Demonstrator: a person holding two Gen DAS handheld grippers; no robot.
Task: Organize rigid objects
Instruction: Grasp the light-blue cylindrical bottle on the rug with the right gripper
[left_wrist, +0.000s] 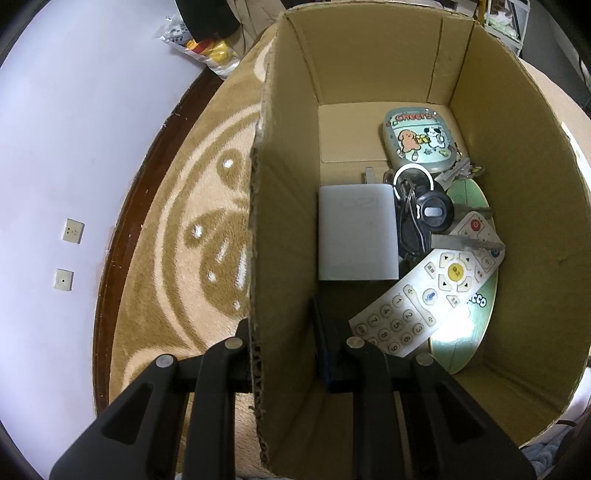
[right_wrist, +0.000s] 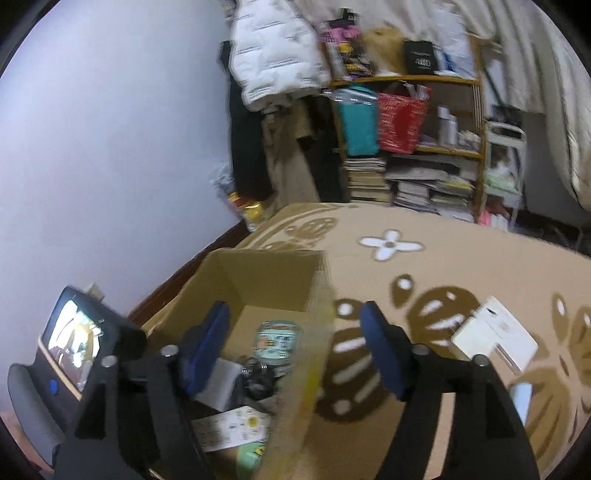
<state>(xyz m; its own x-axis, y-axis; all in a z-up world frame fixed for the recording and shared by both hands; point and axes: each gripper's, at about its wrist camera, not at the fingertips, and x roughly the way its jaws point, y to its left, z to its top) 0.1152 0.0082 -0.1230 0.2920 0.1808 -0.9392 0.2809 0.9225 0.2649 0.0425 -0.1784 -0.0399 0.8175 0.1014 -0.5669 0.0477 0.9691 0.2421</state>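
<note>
Several items, among them a remote control (left_wrist: 424, 299), are lying in the cardboard box (left_wrist: 369, 48), whose wall is being clamped by the left gripper (left_wrist: 288, 354), while the right gripper (right_wrist: 291, 350) is being held open and empty and a white device (right_wrist: 495, 338) is being left on the rug (right_wrist: 461, 258).

I'm working in a lived-in room of a home, likely a bedroom. A beige carpet (right_wrist: 461, 266) with brown leaf and white flower patterns covers the floor beside a plain white wall (right_wrist: 110, 147). Against the far side stands a wooden shelf (right_wrist: 476, 122) crammed with bags and stacked books (right_wrist: 369, 181), with a white puffer jacket (right_wrist: 273, 48) hanging next to it.
</note>
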